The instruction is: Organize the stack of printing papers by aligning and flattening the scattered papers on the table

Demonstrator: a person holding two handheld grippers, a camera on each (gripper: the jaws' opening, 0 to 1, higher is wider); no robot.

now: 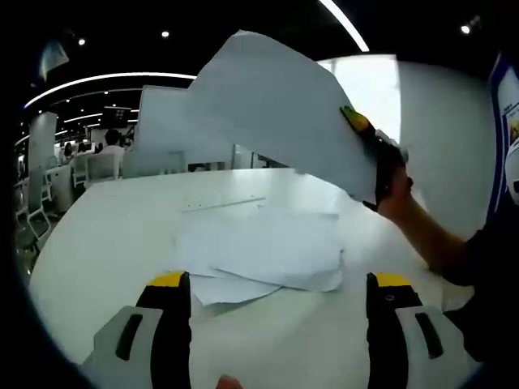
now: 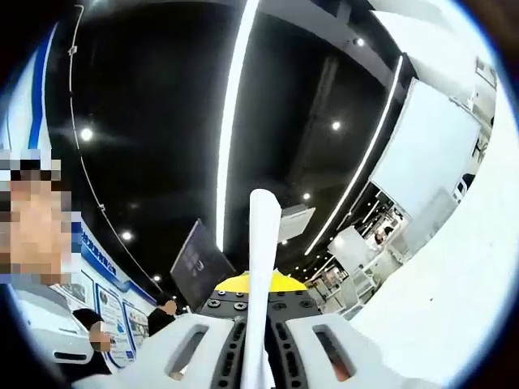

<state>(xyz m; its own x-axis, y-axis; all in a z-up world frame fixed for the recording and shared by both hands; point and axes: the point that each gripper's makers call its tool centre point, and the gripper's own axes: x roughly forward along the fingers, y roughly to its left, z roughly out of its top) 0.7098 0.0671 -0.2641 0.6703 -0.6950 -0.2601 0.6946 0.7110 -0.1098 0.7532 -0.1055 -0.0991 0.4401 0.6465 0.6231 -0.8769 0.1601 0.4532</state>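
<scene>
A loose pile of white printing papers (image 1: 263, 251) lies askew on the round white table (image 1: 105, 251). My left gripper (image 1: 280, 284) hovers low over the table's near side, open, its yellow-tipped jaws standing wide apart just short of the pile. From the right, my right gripper (image 1: 371, 146) holds one large white sheet (image 1: 276, 113) up in the air above the pile, tilted. In the right gripper view that sheet (image 2: 263, 243) shows edge-on, rising between the jaws of my right gripper (image 2: 261, 312), which is shut on it.
The person's hand and dark sleeve (image 1: 454, 251) reach in at the right. Beyond the table's far edge are white chairs (image 1: 89, 166), partitions and seated people (image 1: 112, 142). The white tabletop (image 2: 454, 308) curves along the right side of the right gripper view.
</scene>
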